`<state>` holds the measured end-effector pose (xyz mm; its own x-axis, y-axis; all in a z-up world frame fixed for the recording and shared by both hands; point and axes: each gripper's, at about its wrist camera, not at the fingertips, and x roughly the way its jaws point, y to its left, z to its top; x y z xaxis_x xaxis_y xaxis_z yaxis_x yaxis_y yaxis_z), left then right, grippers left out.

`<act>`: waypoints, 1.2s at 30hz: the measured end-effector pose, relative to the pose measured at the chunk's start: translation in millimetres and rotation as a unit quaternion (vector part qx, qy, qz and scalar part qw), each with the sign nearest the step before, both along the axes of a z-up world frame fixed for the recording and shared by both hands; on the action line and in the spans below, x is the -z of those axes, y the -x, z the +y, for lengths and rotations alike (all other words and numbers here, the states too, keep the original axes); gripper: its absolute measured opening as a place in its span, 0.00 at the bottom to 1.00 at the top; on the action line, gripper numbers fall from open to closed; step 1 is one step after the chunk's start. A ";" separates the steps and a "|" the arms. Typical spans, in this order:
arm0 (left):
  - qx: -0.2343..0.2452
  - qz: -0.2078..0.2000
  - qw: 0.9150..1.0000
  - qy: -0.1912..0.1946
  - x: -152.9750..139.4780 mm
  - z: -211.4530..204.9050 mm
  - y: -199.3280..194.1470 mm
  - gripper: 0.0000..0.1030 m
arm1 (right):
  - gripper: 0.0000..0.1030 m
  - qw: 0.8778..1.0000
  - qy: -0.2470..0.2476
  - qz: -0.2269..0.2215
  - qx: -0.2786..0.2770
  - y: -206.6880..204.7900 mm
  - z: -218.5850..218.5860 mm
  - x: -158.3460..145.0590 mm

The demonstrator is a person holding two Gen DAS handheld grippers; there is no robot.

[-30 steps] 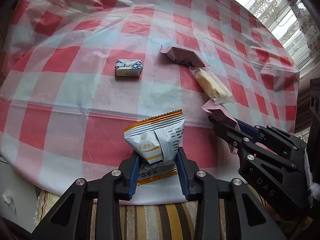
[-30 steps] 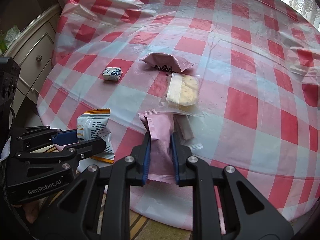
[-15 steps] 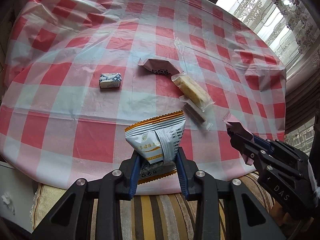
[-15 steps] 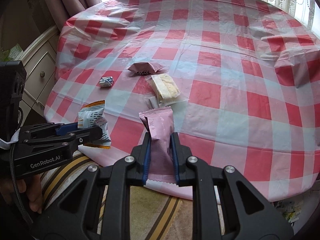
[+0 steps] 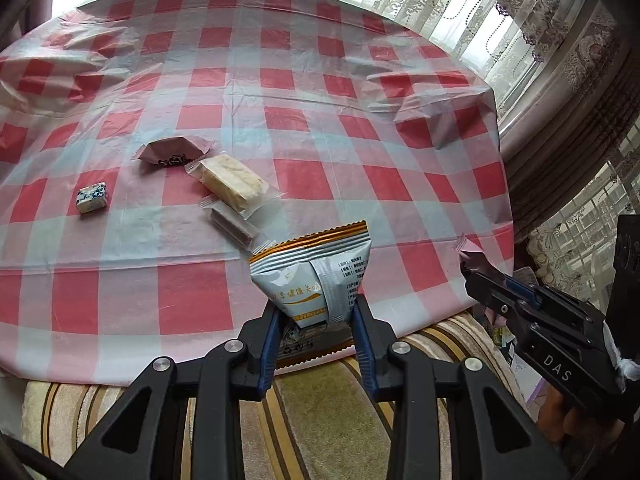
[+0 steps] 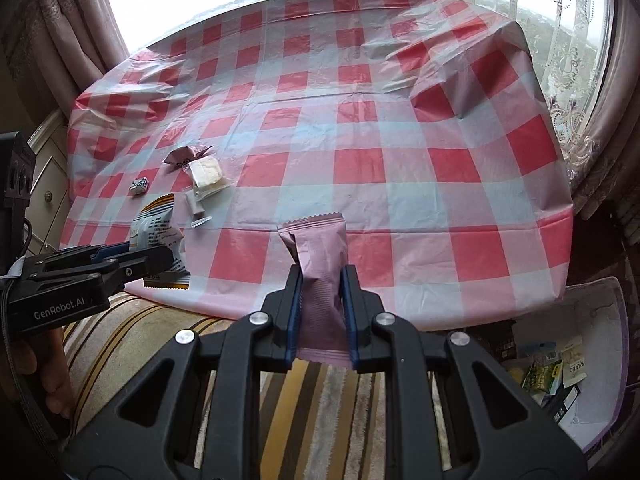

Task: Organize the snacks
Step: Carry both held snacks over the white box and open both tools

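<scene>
1. Pink wrapper bar (image 6: 320, 268) is clamped between the right gripper (image 6: 320, 320) fingers, long axis along the fingers, crimped top pointing to 12 o'clock, above the table's near edge.
2. Left gripper (image 5: 316, 328) pinches one white-and-orange pouch (image 5: 314, 276), upright, orange seal at 12 o'clock.
3. On the checked tablecloth (image 5: 360, 152), toward 10 o'clock: four snacks. One blue-white cube (image 5: 92, 198); one brown-pink packet (image 5: 172, 152); one clear-wrapped yellow cake (image 5: 232, 180) and one small clear-wrapped bar (image 5: 232, 226), both slanting 10-to-4.
</scene>
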<state>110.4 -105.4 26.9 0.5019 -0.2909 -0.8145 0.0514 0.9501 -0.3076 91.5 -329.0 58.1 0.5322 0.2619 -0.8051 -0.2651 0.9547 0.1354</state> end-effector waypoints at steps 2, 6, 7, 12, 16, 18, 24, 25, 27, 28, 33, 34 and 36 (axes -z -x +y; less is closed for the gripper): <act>0.017 -0.003 1.000 0.001 -2.4 -16.4 -0.3 0.34 | 0.22 1.000 0.005 -0.001 0.023 4.0 -22.8 0.8; 0.057 -0.008 0.998 0.004 -6.1 -52.6 -0.6 0.34 | 0.22 0.997 0.012 -0.003 0.071 12.6 -69.4 2.2; 0.068 -0.009 0.998 0.008 -7.0 -61.8 -0.3 0.34 | 0.22 0.996 0.014 -0.003 0.083 14.7 -80.9 2.5; 0.124 -0.013 0.992 0.014 -10.3 -111.3 3.6 0.34 | 0.22 0.988 0.039 -0.012 0.147 27.8 -136.4 3.0; 0.174 -0.015 0.985 0.014 -12.5 -152.9 10.6 0.34 | 0.22 0.981 0.048 -0.014 0.189 38.6 -173.4 4.6; 0.197 -0.014 0.980 0.014 -13.0 -172.1 14.8 0.34 | 0.22 0.978 0.049 -0.013 0.204 43.4 -188.0 6.3; 0.258 -0.005 0.966 0.010 -10.3 -220.5 31.2 0.34 | 0.22 0.970 0.048 -0.012 0.239 55.8 -218.6 11.5; 0.267 -0.004 0.964 0.008 -9.6 -227.5 34.0 0.34 | 0.22 0.969 0.049 -0.012 0.244 57.4 -222.3 12.0; 0.285 -0.001 0.958 0.006 -8.7 -239.3 39.4 0.34 | 0.22 0.966 0.052 -0.012 0.252 60.0 -228.0 12.8; 0.294 0.001 0.956 0.006 -8.0 -244.5 41.7 0.34 | 0.22 0.965 0.053 -0.011 0.256 61.1 -230.1 13.5; 0.322 0.013 0.947 0.010 -5.6 -264.5 49.9 0.38 | 0.31 0.958 0.063 -0.003 0.279 64.1 -240.8 16.7; 0.327 0.016 0.945 0.008 -4.5 -267.5 50.7 0.41 | 0.34 0.957 0.061 -0.004 0.283 65.0 -242.6 16.4; 0.329 0.018 0.944 0.006 -3.4 -269.6 51.3 0.51 | 0.45 0.957 0.060 -0.005 0.285 65.3 -243.6 15.9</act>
